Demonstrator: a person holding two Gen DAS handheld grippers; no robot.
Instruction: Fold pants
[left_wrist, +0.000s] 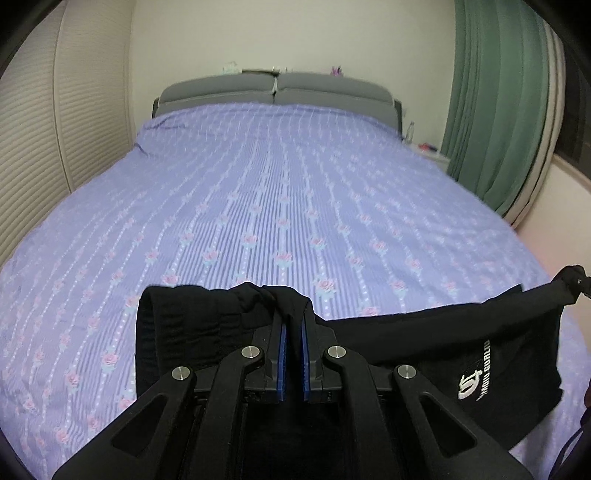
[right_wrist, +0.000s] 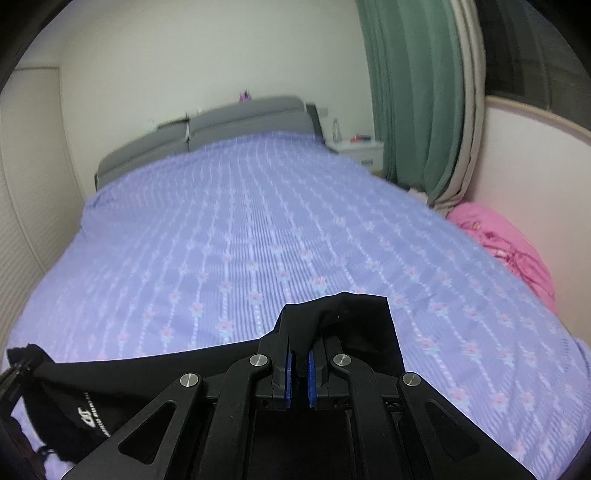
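Black pants (left_wrist: 424, 347) with a white logo hang stretched between my two grippers, above the near end of the bed. My left gripper (left_wrist: 293, 325) is shut on a bunched edge of the pants, with the ribbed waistband (left_wrist: 177, 332) drooping to its left. My right gripper (right_wrist: 300, 350) is shut on the other end of the pants (right_wrist: 354, 325). In the right wrist view the cloth (right_wrist: 147, 373) runs left toward the left gripper (right_wrist: 14, 369). In the left wrist view the right gripper (left_wrist: 574, 280) shows at the far right edge.
A bed with a purple flowered cover (left_wrist: 277, 192) fills both views, with a grey headboard (left_wrist: 273, 92) at the far end. Green curtains (right_wrist: 413, 92) and a white nightstand (right_wrist: 358, 147) stand at the right. A pink bundle (right_wrist: 509, 243) lies right of the bed. A louvered wardrobe (left_wrist: 33, 147) is at the left.
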